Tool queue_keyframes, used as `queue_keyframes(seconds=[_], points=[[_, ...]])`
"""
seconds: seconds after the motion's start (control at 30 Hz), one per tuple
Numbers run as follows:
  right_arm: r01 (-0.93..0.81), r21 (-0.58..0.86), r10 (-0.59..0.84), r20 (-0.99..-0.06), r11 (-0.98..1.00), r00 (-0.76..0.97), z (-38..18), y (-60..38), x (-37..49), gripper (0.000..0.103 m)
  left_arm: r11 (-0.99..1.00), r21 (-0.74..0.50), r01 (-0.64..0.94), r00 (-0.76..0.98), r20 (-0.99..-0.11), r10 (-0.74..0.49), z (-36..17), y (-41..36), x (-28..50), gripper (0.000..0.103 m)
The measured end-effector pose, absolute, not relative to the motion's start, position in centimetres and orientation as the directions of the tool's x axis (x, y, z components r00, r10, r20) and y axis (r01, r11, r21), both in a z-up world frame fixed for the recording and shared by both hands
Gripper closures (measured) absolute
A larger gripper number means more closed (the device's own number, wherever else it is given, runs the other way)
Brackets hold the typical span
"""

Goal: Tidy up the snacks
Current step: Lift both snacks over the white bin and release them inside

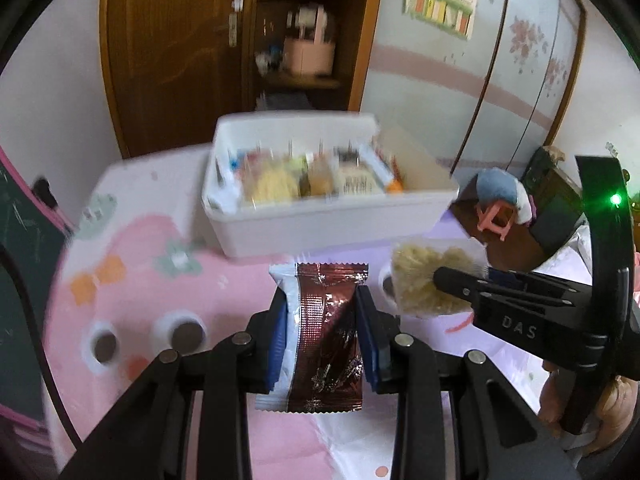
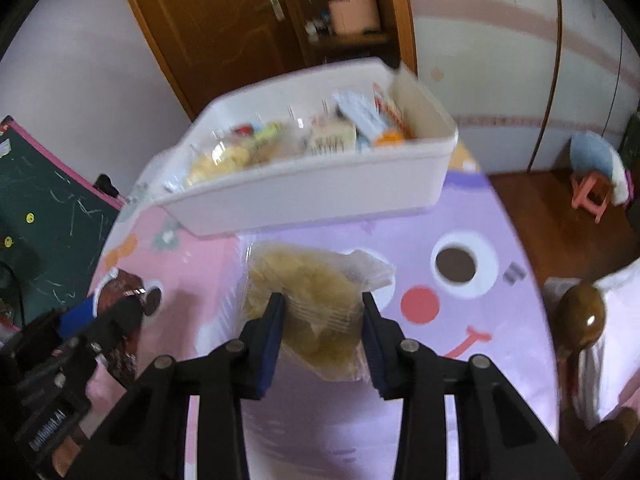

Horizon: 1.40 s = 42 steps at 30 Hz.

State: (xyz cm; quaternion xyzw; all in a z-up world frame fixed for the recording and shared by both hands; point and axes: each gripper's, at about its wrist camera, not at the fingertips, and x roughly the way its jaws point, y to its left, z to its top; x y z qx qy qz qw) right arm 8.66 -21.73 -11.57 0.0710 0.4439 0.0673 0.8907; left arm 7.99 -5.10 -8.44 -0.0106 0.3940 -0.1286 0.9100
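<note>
Using the white bin [image 1: 320, 224] as the landmark: left of it there's a green chalkboard [image 2: 48, 216], behind it a wooden door [image 1: 168, 52]. Nothing sits between the bin and the grippers. In front of it, the left gripper [image 1: 322, 300] is clamped on a shiny brown wrapper snack [image 1: 324, 336], and further right the right gripper [image 2: 323, 304] squeezes a clear bag of yellow crisps [image 2: 304, 300]. Bin contents are too blurry to name
</note>
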Motion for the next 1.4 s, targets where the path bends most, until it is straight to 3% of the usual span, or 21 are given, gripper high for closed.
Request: queue_keyframes(seconds=[0.37, 0.67, 0.93, 1.17, 1.2, 1.27, 1.3, 1.33, 1.4], points=[[-0.085, 0.100, 0.123, -0.487, 0.991, 0.865, 4.0, -22.0, 8.3, 0.066, 0.956, -0.049, 0.289, 0.805, -0.528, -0.270, 6.5, -4.5, 10.7, 0.073], [-0.034, 0.076, 0.059, -0.361, 0.997, 0.931, 9.0, -22.0, 12.9, 0.066, 0.962, -0.007, 0.274, 0.851, -0.465, -0.246, 12.4, -5.8, 16.4, 0.073], [0.048, 0.094, -0.004, -0.426, 0.994, 0.905, 6.8, -22.8, 19.1, 0.066, 0.980, 0.009, 0.199, 0.825, -0.541, -0.163, 8.3, -6.8, 24.2, 0.073], [0.081, 0.063, -0.029, -0.581, 0.995, 0.813, 0.6, -22.9, 24.1, 0.064, 0.986, 0.004, 0.168, 0.763, -0.634, -0.127, 2.2, -6.9, 28.5, 0.072], [0.077, 0.058, -0.026, -0.609, 0.995, 0.793, -0.4, -22.8, 24.5, 0.064, 0.987, 0.012, 0.163, 0.753, -0.647, -0.116, 1.3, -6.8, 28.8, 0.069], [0.063, 0.035, -0.025, -0.642, 0.997, 0.766, -2.2, -22.3, 25.0, 0.064, 0.986, 0.049, 0.160, 0.728, -0.680, -0.084, -0.5, -7.2, 29.6, 0.051], [0.053, 0.012, -0.032, -0.654, 0.999, 0.756, -2.9, -22.0, 25.2, 0.063, 0.985, 0.073, 0.157, 0.715, -0.696, -0.063, -1.3, -7.3, 29.8, 0.033], [0.038, -0.014, -0.038, -0.669, 0.999, 0.742, -3.6, -21.6, 25.4, 0.061, 0.984, 0.094, 0.150, 0.709, -0.704, -0.041, -2.1, -7.5, 29.9, 0.022], [-0.001, -0.058, -0.040, -0.692, 0.998, 0.721, -4.8, -20.8, 25.5, 0.050, 0.981, 0.118, 0.157, 0.706, -0.707, -0.028, -3.3, -7.6, 29.8, 0.021]])
